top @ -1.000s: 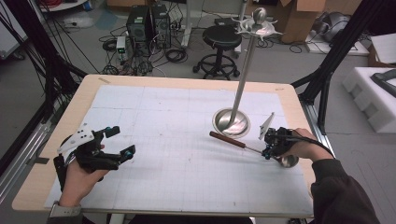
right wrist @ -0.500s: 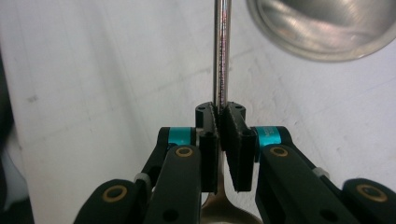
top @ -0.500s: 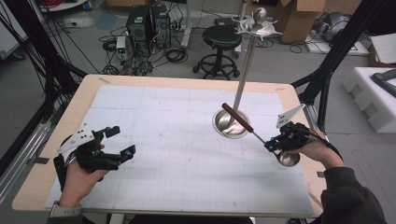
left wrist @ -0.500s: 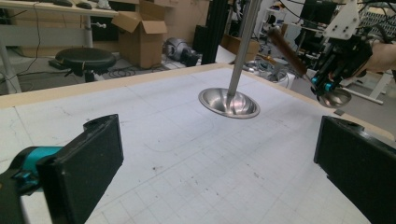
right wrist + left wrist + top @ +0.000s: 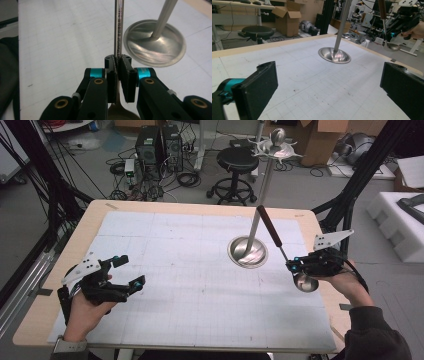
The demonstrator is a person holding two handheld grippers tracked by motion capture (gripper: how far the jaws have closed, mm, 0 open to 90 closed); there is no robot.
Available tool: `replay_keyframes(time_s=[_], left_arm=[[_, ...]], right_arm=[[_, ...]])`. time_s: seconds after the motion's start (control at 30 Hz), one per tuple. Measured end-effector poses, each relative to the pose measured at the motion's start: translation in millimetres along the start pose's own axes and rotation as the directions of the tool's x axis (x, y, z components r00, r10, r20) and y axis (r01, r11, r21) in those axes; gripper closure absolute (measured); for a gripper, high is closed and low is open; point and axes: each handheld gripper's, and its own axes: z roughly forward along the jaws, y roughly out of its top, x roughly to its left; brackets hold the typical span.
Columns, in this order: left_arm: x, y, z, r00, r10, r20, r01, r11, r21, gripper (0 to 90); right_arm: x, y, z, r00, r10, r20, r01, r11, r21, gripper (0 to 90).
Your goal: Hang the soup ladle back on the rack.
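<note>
A steel ladle [image 5: 305, 282] with a dark brown handle is clamped by its thin shaft [image 5: 118, 30] in my right gripper [image 5: 293, 265], which is shut on it at the table's right edge. The ladle's bowl hangs below the gripper and its handle slants up toward the stand's pole. The steel stand [image 5: 247, 252] has a round dished base, a tall pole and hooks on top [image 5: 275, 151]. My left gripper [image 5: 129, 270] rests open near the front left, nothing between its jaws [image 5: 329, 100]. The left gripper view has the stand's base [image 5: 334, 55] ahead and the ladle [image 5: 393, 46] far right.
A white gridded mat [image 5: 200, 285] covers the wooden table [image 5: 80, 235]. Behind the table are a black stool [image 5: 237, 160], cables, computer boxes and cardboard boxes. White foam blocks [image 5: 400, 225] lie to the right.
My right gripper has risen with the ladle, and the ladle's handle has swung from pointing left and low to pointing up beside the stand's pole. The left gripper has stayed still.
</note>
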Motion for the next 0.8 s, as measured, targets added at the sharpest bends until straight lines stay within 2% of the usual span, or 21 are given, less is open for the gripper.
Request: replay_keyframes(time_s=[0.1,0.13,0.17,0.2,0.27,0.33,0.63,0.8], left_arm=[[-1.3,0.9,0.3,0.9997,-0.011,0.020,0.012,0.9998,-0.014,1.9],[-1.5,1.2,0.4,0.9998,-0.007,0.017,0.007,0.9999,-0.014,1.9],[-1.7,1.2,0.7,0.9998,-0.007,0.018,0.007,0.9999,-0.013,1.9],[-1.6,1.0,0.6,0.9998,-0.007,0.017,0.007,0.9999,-0.010,1.8],[-0.9,0.3,0.6,0.9999,-0.009,0.013,0.010,0.9999,-0.009,1.8],[0.1,-0.4,0.5,0.9999,-0.010,0.010,0.010,0.9999,-0.007,1.8],[-0.1,-0.4,0.7,0.9999,-0.009,0.010,0.009,0.9999,-0.006,1.8],[0.0,-0.2,0.2,0.9999,-0.009,0.008,0.009,0.9999,-0.006,1.9]], right_arm=[[0.9,0.9,-2.1,0.9994,0.010,0.032,-0.009,0.9989,-0.045,84.3],[1.7,1.0,-3.7,0.9994,0.007,0.035,-0.005,0.9975,-0.070,84.3],[1.7,1.0,-3.7,0.9994,0.007,0.035,-0.005,0.9975,-0.070,84.3],[0.4,1.6,-4.9,0.9994,0.005,0.034,-0.002,0.9945,-0.105,84.3],[0.4,2.0,-6.1,0.9992,0.004,0.039,0.001,0.9934,-0.115,84.3],[-0.7,2.9,-10.3,0.9991,0.005,0.043,0.002,0.9883,-0.152,84.3],[-4.9,6.9,-21.2,0.9975,0.016,0.069,0.000,0.9733,-0.230,84.3],[-9.2,12.0,-27.9,0.9968,0.031,0.074,-0.009,0.9603,-0.279,84.3]])
